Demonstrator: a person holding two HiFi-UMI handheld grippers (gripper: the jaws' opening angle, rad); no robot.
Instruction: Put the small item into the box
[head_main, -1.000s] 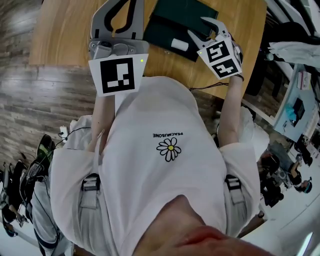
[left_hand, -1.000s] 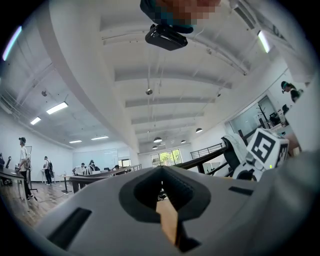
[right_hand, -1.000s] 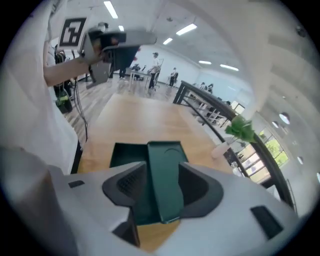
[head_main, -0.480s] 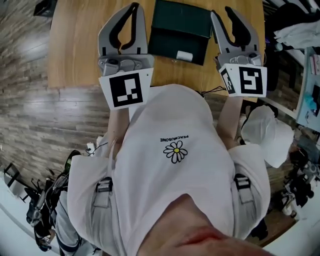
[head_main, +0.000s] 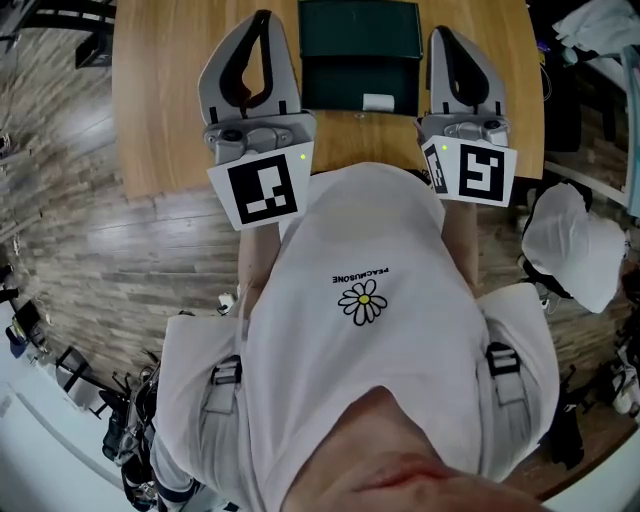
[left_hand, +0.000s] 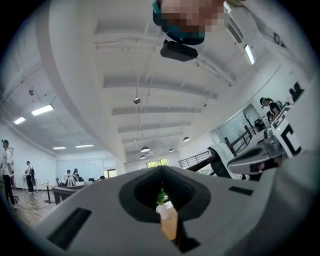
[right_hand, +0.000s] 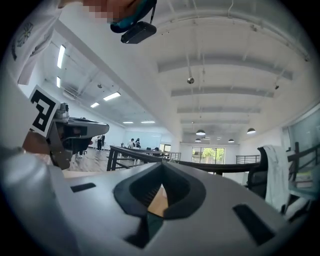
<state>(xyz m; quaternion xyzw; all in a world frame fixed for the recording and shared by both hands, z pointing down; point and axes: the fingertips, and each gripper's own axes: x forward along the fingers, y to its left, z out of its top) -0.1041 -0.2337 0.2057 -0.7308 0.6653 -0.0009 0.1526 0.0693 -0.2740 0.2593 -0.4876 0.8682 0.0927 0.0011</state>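
A dark green box (head_main: 360, 30) lies open on the wooden table (head_main: 160, 90), its lower half (head_main: 350, 82) toward me. The small white item (head_main: 378, 102) rests at that half's near right edge. My left gripper (head_main: 262, 16) stands left of the box, jaws shut and empty, pointing away from me. My right gripper (head_main: 440, 33) stands right of the box, jaws shut with nothing between them. Both gripper views look up and across the room: the left gripper (left_hand: 161, 167) and right gripper (right_hand: 162, 165) show their jaws meeting, with a strip of table seen through the gap.
The table's near edge runs just past my chest, with plank floor (head_main: 120, 260) below it. A white cap-like thing (head_main: 575, 245) sits at the right. People stand far off in the room (left_hand: 29, 175). A black railing (right_hand: 135, 152) crosses the right gripper view.
The right gripper turned from tilted over the white item to straight beside the box, and its open jaws closed empty. The left gripper stayed shut. The head view shifted.
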